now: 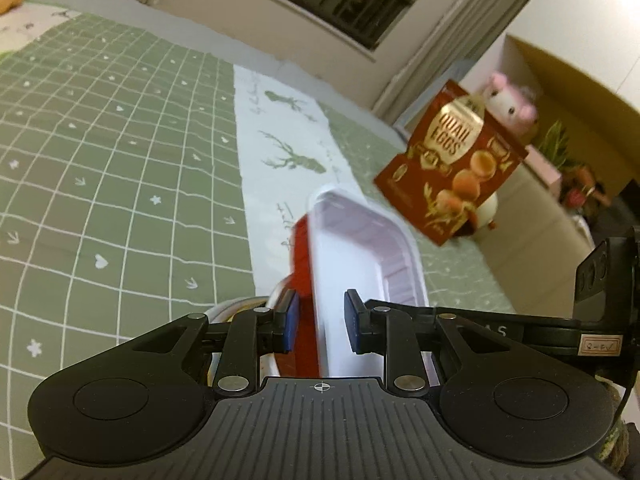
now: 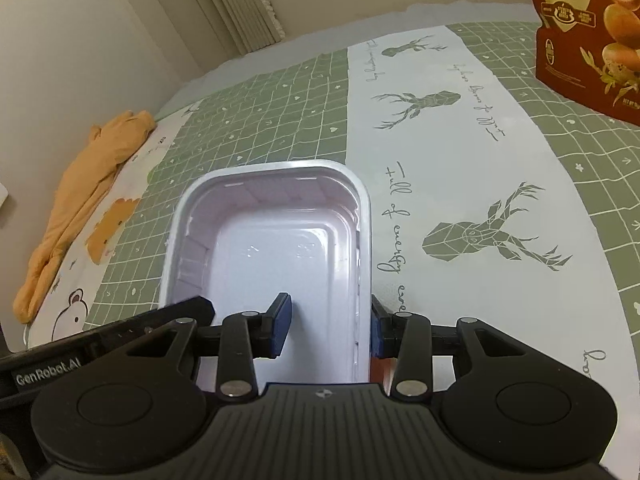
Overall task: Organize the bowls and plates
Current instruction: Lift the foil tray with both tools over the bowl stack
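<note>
I am holding the white rectangular tray [image 2: 276,248] over the green checked cloth [image 2: 256,120] with both tools. My right gripper [image 2: 330,330] is clamping the tray's right wall, one pad inside and one outside. My left gripper [image 1: 320,320] is clamping its left wall together with something red [image 1: 302,264] under it. The quail egg box [image 1: 448,160] is standing near.

"That quail egg box [image 2: 588,32], can you read all of it?"
"No, the right wrist view crops its top and right side, and the left wrist view smears it."
"And under the white tray [image 1: 360,264]?"
"Something red [image 1: 302,256], mostly hidden. The tray's near end disappears behind the gripper bodies."
</note>
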